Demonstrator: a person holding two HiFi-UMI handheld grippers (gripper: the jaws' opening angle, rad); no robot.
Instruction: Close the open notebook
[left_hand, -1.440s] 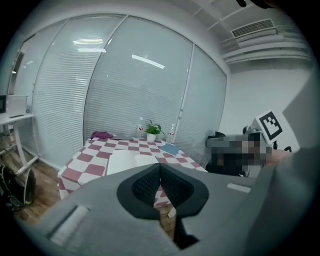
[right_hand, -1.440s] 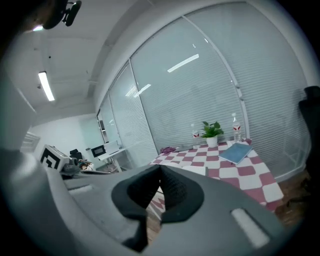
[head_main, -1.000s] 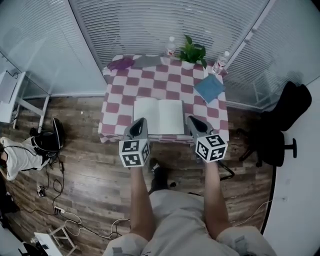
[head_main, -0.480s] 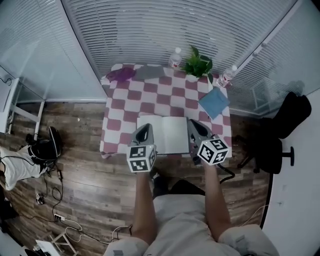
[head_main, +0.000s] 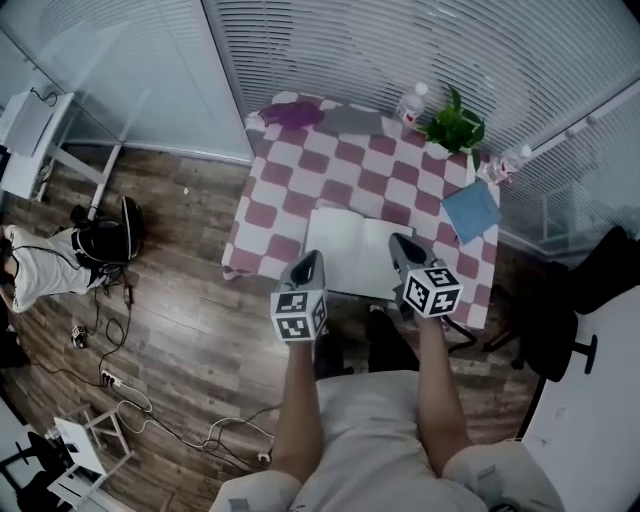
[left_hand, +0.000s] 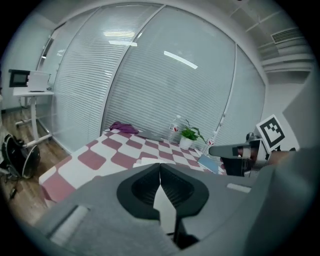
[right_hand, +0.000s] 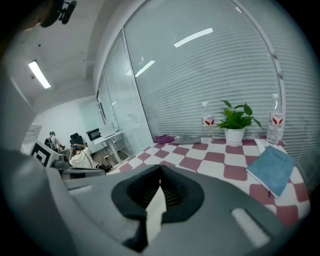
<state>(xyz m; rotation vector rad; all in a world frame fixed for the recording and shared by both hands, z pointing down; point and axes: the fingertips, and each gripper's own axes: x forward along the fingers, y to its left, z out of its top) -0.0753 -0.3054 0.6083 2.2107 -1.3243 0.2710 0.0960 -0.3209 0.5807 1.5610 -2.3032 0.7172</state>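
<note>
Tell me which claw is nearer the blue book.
Right. The right claw is at the open notebook's right edge, just below the blue book in the head view; the left claw is at the notebook's near left corner, farther off.

A check of maroon and white squares was shown on the cloth-covered rectangular table. Plain white pages were seen in the open paper notebook. A flat closed book was coloured blue, a crumpled cloth purple, a leafy potted plant green. Black-and-white square markers were borne by the grey left gripper and grey right gripper.
</note>
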